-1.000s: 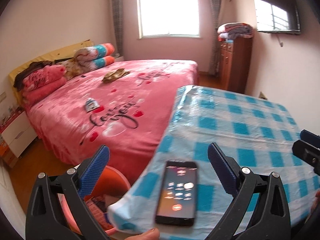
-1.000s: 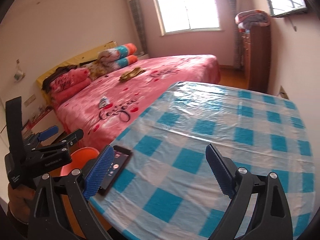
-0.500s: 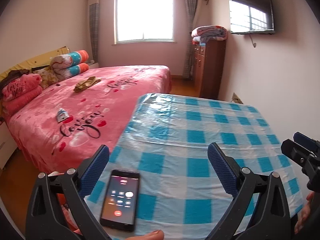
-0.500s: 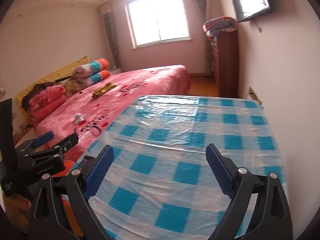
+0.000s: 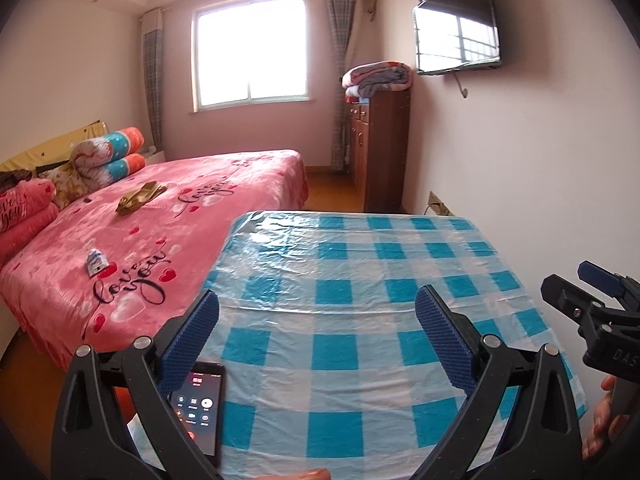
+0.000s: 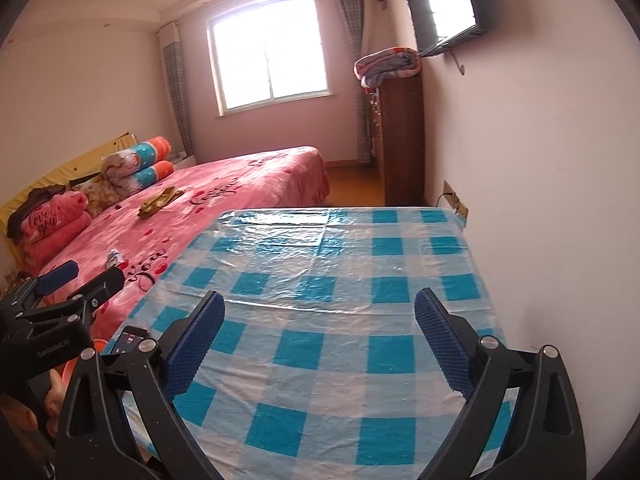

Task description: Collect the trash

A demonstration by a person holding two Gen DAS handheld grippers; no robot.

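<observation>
Both cameras have swung rightward across the table since a second ago: the phone (image 5: 198,410), then central between the left fingers, now sits at the table's near left corner, partly hidden behind the left finger of the left gripper (image 5: 316,340).

Left gripper: jaws spread wide, nothing between them; blue ribbed pads hang over the checked tablecloth (image 5: 360,280).

Right gripper (image 6: 320,344): jaws likewise wide apart and empty, over the same cloth. In the right wrist view the left gripper appears to the table's left, held in a hand (image 6: 52,396); in the left wrist view the right gripper appears off the table's right edge.

Trash: a small white-and-blue wrapper (image 5: 96,261) lies on the pink bed (image 5: 200,208), left of the table, well apart from both grippers. An olive crumpled item (image 5: 140,197) lies farther up the bed; whether it is trash cannot be told.

An orange bin's rim (image 6: 98,346) shows just left of the table's near corner. Beyond the table stands a wooden cabinet (image 5: 384,152) with a folded blanket (image 5: 378,76) on top.
</observation>
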